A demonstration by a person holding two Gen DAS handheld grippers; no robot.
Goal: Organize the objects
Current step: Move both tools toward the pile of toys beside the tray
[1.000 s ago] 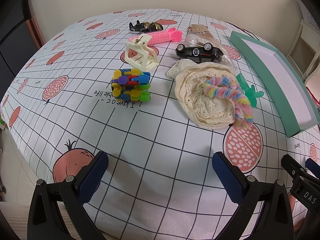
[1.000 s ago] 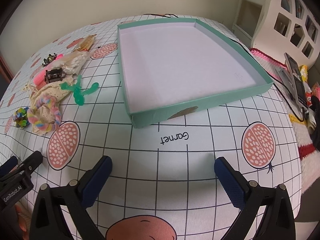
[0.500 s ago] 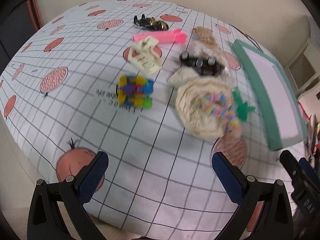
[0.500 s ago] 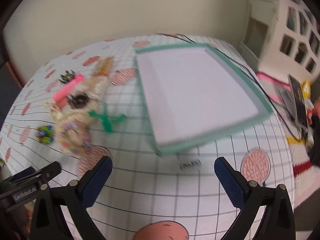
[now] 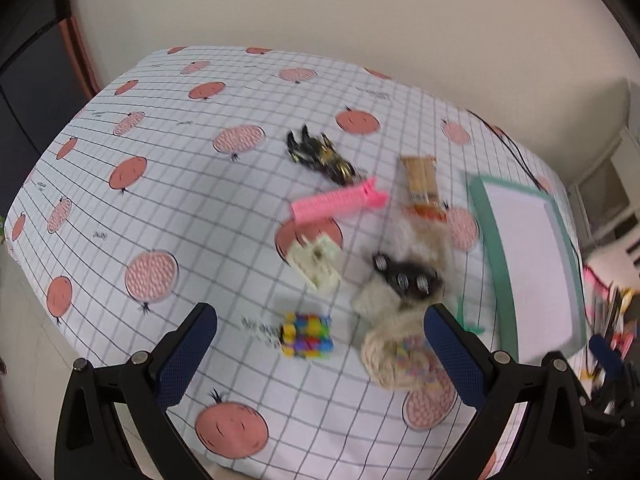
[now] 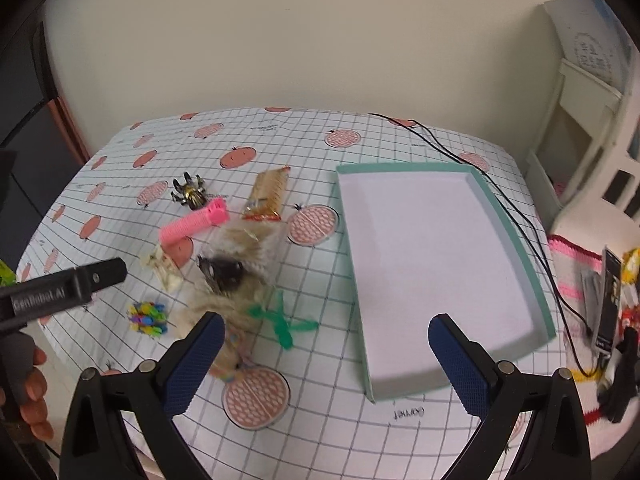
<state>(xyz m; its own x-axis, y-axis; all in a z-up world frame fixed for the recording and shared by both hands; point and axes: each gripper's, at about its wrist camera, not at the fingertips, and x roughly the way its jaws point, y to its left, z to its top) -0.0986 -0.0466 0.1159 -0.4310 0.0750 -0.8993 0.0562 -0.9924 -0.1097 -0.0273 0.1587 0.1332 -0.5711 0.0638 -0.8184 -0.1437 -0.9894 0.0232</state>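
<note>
A shallow teal tray (image 6: 538, 280) with a white floor lies on the table's right side, also in the left wrist view (image 5: 496, 264). Left of it lies a cluster: a pink hair roller (image 6: 192, 226), a black-and-gold claw clip (image 6: 189, 194), a cream clip (image 5: 316, 264), a multicoloured block toy (image 5: 306, 336), a black toy car (image 5: 404, 274), a cream lace cloth (image 5: 396, 356), a green plastic piece (image 6: 282, 322) and a snack packet (image 6: 268, 196). My left gripper (image 5: 318, 360) and right gripper (image 6: 326, 360) both hover open and hold nothing, high above the table's near edge.
A black cable (image 6: 516, 216) runs along the tray's far and right sides. White shelving (image 6: 580, 128) stands at the right, with clutter and a phone (image 6: 608, 300) below it. The tablecloth (image 5: 192, 208) is bare on the left half. A hand (image 6: 30, 392) holds the left gripper's handle.
Both grippers have lifted up and back from the table, so the whole tabletop now shows. The objects and the tray lie where they were. Both jaws stay open.
</note>
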